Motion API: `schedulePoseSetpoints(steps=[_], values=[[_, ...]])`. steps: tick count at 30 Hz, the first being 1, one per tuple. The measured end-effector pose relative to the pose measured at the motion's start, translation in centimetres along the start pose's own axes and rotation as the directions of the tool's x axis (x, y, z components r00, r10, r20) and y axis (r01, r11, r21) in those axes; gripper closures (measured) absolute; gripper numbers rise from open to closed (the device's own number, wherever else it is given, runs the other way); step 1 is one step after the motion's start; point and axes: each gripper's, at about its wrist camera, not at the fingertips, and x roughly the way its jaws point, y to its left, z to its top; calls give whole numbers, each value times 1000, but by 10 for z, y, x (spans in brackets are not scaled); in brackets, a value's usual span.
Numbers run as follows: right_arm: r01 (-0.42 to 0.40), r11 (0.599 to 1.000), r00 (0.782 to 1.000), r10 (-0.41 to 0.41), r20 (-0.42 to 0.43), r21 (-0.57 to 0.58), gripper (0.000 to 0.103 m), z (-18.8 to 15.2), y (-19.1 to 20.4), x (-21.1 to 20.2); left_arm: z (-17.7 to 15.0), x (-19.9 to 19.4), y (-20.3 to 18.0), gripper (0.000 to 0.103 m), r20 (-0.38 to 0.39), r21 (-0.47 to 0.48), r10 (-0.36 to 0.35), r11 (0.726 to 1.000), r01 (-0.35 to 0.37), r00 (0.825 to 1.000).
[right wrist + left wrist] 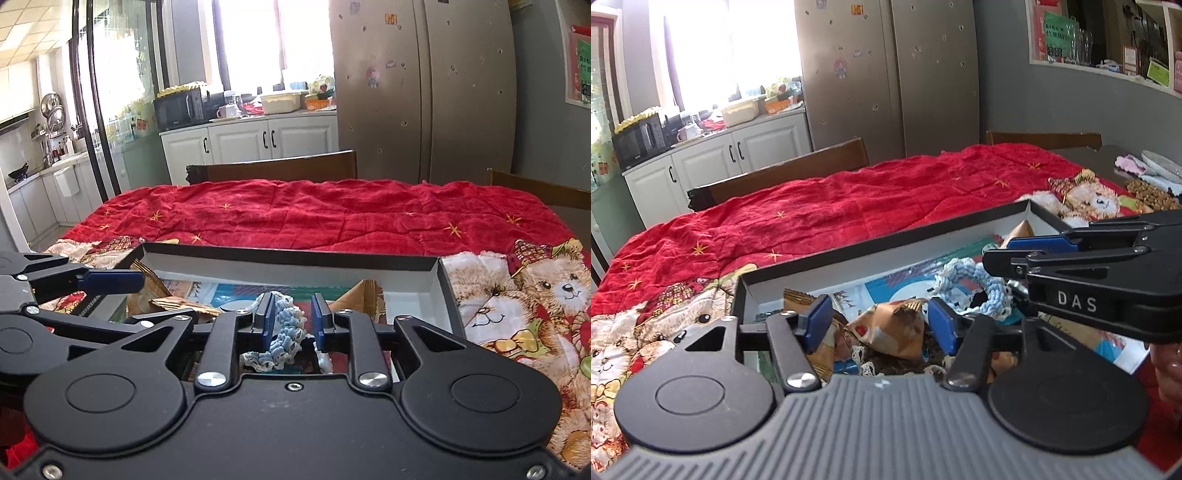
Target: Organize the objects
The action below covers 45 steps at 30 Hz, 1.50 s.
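Observation:
A shallow black box (886, 242) with white inner walls lies on the red bedspread; it also shows in the right wrist view (291, 254). Inside are brown-and-gold wrapped packets, printed cards and a blue-and-white crocheted piece (967, 284). My left gripper (881, 323) is open, its blue pads on either side of a brown triangular packet (890, 328) without gripping it. My right gripper (293, 319) is open over the box, with the crocheted piece (286, 332) between its pads. The right gripper also shows at the right of the left wrist view (1027, 247).
The red bedspread (314, 214) with a teddy-bear print (524, 306) covers the table. Wooden chair backs (273, 166) stand beyond the far edge. A plate and pink cloth (1145, 166) sit at the table's far right. A refrigerator (886, 74) and kitchen cabinets are behind.

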Motion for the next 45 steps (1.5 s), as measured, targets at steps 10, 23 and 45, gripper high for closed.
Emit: schedulePoseSetpoints(steps=[10,23,45], values=[[4,1000,999,-3,42,-24,72,9,7,-32,9,-31,9,18,37,-68,66,996,-63,997],[4,998,995,2,98,-64,65,10,20,-95,11,-89,19,8,101,-148,158,979,-142,982],[38,998,992,-31,124,-57,55,-38,21,-206,-32,-177,-9,0,149,-187,154,974,-126,977]])
